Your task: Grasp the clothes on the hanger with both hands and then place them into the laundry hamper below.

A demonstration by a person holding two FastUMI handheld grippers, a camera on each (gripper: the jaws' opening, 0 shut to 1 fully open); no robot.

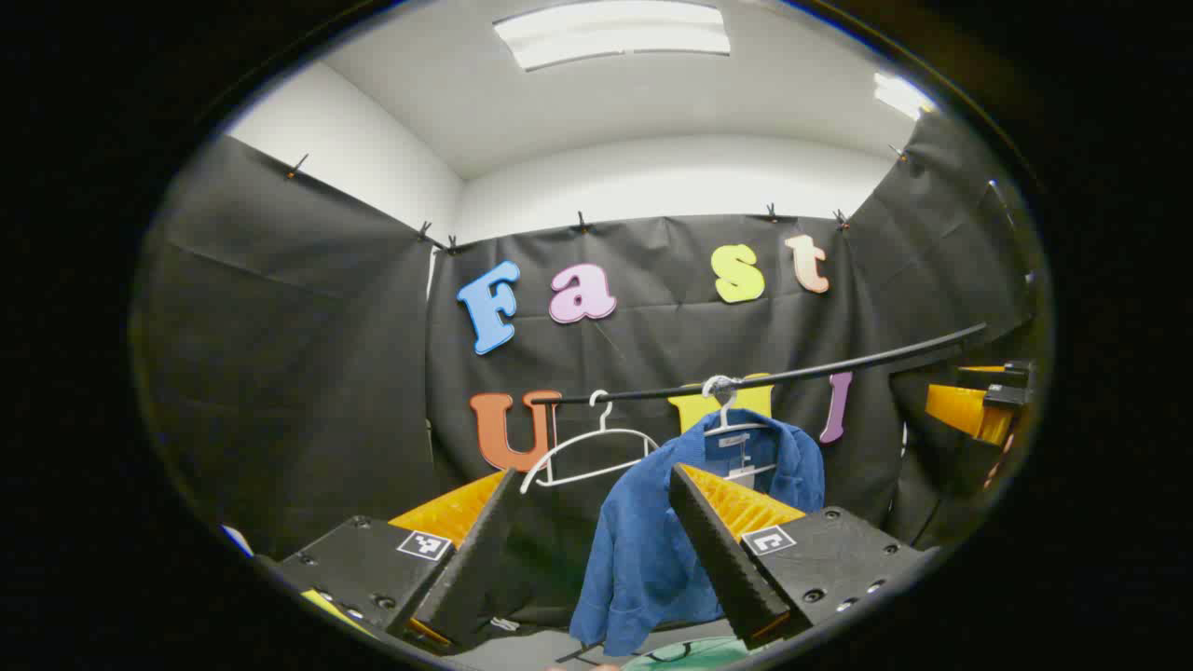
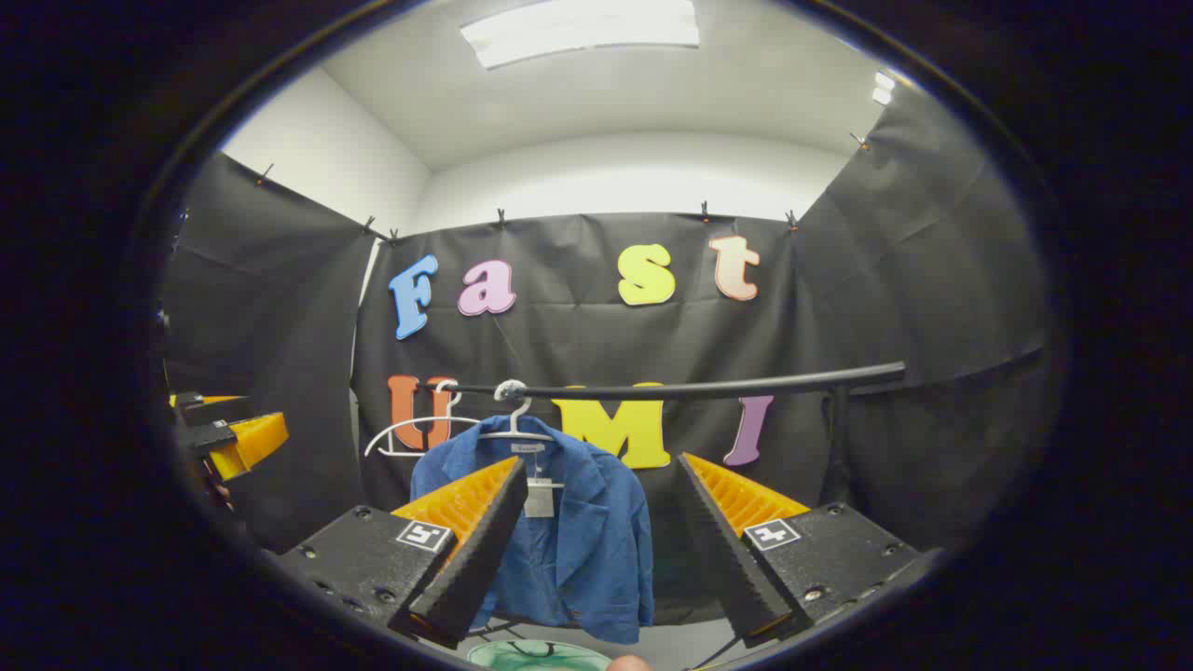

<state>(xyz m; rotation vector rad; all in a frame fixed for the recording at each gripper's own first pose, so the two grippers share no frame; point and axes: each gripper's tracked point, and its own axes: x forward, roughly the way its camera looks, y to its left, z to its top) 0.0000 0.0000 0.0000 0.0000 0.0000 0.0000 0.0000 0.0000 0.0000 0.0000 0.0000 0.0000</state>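
Note:
A blue jacket (image 1: 634, 550) hangs on a white hanger (image 1: 732, 424) from a black rail (image 1: 839, 368). In the left gripper view my left gripper (image 1: 592, 475) is open, short of the jacket, which shows past its right finger. The right gripper view has the same jacket (image 2: 587, 550) on its hanger (image 2: 513, 429), straight ahead and a little left. My right gripper (image 2: 601, 461) is open too, with nothing between its fingers. A green-rimmed laundry hamper (image 2: 536, 655) peeks in below the jacket, and its rim (image 1: 690, 655) is also in the left gripper view.
An empty white hanger (image 1: 587, 452) hangs on the rail left of the jacket. The rail (image 2: 671, 387) rests on a black post (image 2: 839, 447) at the right. The right gripper (image 1: 979, 405) shows at the far right, the left gripper (image 2: 233, 438) at the far left.

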